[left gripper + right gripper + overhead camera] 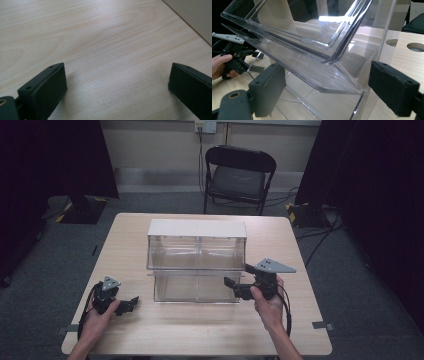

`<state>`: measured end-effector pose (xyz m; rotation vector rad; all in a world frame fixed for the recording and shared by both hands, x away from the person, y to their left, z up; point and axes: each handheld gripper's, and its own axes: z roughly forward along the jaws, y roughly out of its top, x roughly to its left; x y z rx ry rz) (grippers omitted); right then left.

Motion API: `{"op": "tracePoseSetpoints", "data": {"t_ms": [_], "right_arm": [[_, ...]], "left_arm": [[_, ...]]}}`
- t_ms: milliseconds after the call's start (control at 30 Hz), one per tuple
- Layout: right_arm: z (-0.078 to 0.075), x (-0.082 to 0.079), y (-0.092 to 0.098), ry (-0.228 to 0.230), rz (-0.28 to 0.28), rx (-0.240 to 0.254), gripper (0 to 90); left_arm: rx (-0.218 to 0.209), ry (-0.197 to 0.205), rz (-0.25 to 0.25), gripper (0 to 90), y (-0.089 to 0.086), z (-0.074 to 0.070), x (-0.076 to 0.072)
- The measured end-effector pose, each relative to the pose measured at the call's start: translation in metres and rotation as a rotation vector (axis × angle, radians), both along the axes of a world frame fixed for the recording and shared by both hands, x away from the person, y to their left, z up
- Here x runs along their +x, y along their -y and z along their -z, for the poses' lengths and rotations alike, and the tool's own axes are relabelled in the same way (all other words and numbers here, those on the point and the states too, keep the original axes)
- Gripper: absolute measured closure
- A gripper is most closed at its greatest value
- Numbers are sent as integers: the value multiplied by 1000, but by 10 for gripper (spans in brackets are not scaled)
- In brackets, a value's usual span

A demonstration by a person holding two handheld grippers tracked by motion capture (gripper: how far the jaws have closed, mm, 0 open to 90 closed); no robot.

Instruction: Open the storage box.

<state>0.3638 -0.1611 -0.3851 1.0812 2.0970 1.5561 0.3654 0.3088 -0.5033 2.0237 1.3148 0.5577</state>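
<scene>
**Clear bin stack reached, nothing gripped yet**

At the left, the left gripper [129, 304] rests low over the table [200, 335], well apart from the work. Its own view shows its claw spread wide with only bare wood between the jaws, so this hand looks to be waiting.

In the middle of the table stands the clear bin stack [197, 262]: two tiers of transparent compartments under a white top [197, 227]. All the compartments look empty. In the right gripper view the upper bin [294, 37] seems tipped forward, with its front lip hanging out over the lower tier. How far it is swung out I cannot tell for certain through the clear plastic.

At the right, the right gripper [239, 276] is held just beside the stack's right front corner. Its claw also stands spread. The lower edge of the upper bin lies in the gap between the jaws, but neither pad presses on it.

My reading is that the approach is done and the grip is not. What is left is to close on that lip and then swing the bin. A folding chair [240, 170] stands beyond the table, clear of all this
</scene>
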Motion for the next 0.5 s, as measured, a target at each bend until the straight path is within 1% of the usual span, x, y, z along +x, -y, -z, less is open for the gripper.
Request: {"op": "tracePoseSetpoints", "data": {"t_ms": [200, 500], "right_arm": [[0, 1, 0, 1, -7, 0, 137], [0, 0, 0, -1, -3, 1, 138]], "left_arm": [[-1, 0, -1, 12, 0, 0, 0], [-3, 0, -2, 12, 0, 0, 0]]}}
